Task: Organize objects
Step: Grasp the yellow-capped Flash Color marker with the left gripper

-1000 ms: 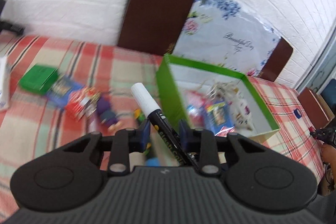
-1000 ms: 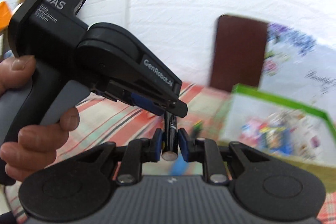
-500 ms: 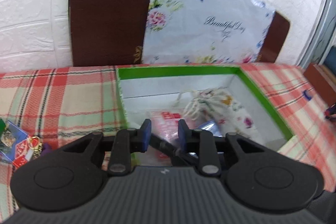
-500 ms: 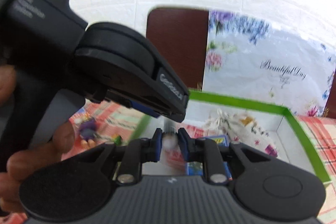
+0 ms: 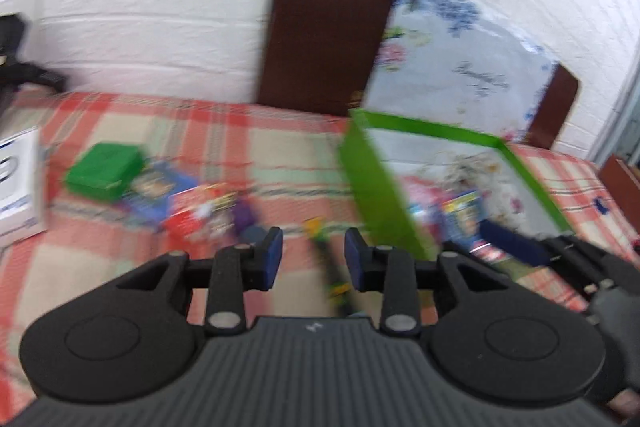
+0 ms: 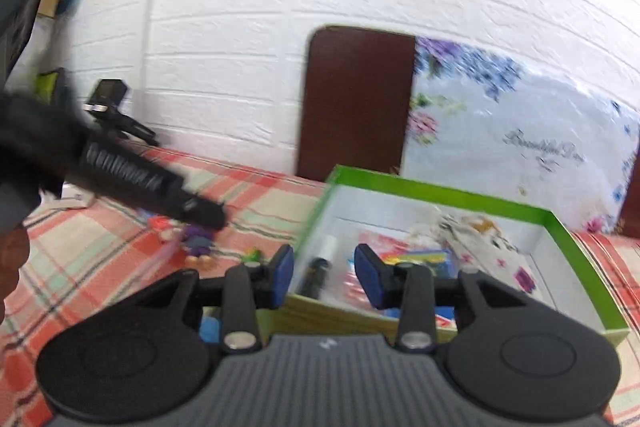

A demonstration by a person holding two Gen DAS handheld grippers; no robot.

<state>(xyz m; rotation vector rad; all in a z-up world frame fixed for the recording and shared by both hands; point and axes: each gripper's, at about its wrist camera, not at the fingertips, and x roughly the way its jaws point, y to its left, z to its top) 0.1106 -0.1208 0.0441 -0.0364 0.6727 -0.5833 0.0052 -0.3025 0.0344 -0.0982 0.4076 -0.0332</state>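
Right gripper (image 6: pixel 324 275), jaws opening and empty, hangs over the near rim of the green-edged white cardboard box (image 6: pixel 436 193); the black marker with white cap (image 6: pixel 320 267) lies inside by the left wall. Left gripper (image 5: pixel 313 259), jaws opening and empty, stands left of the box over open checked red cloth (image 5: pixel 192 131), toys scattered there.

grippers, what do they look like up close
Both match: the left gripper and right gripper have matte black linkage arms with silver pivot pins, round black side discs, a ribbed dark grey body, and blue pads lining the jaws. No cables show.
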